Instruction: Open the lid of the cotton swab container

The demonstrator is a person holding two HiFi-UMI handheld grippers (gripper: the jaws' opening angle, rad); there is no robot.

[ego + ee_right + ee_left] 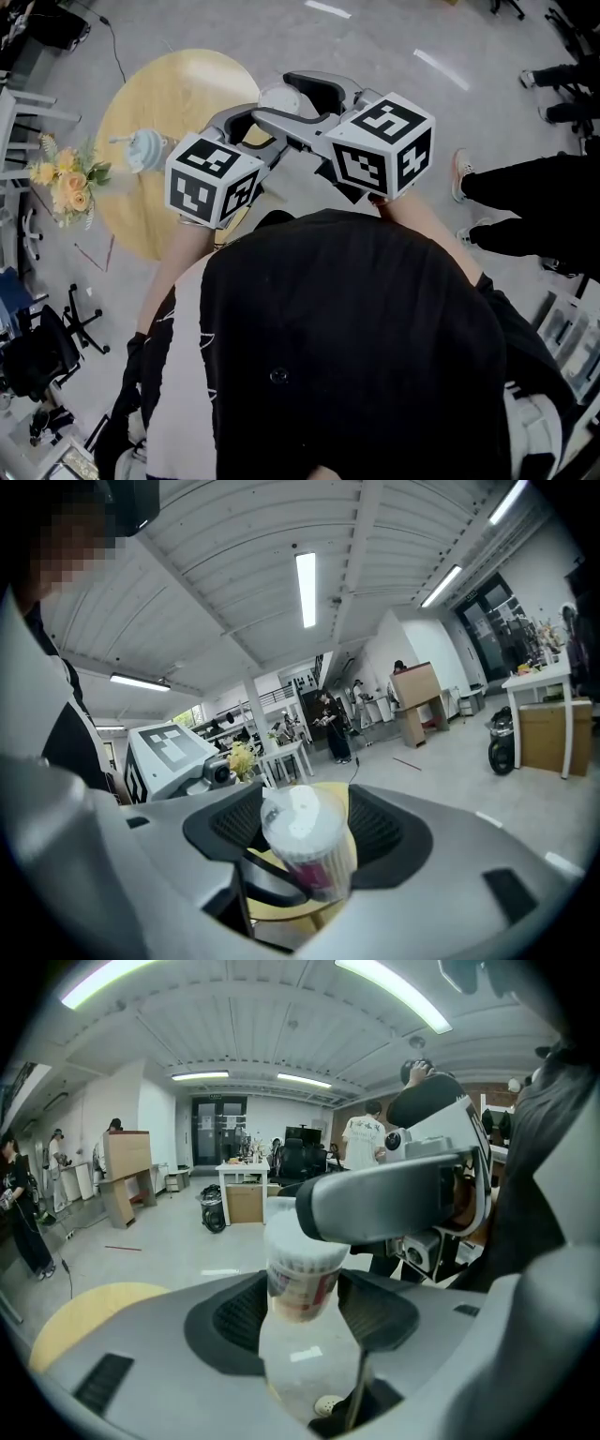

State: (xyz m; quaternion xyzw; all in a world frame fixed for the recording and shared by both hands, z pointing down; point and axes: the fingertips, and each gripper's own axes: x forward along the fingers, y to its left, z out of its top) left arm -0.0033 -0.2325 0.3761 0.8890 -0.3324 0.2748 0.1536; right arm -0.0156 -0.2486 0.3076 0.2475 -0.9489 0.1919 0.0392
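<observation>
Grip on the cotton swab container (300, 1274) belongs to the left tool (305, 1321), clenched on its body at lower middle. The right tool (309, 834) is released, jaws apart around the lid (292, 816), which looks not yet opened. Next it probably must clamp the lid and pull. The yellow tabletop (141, 103) lies beyond.
</observation>
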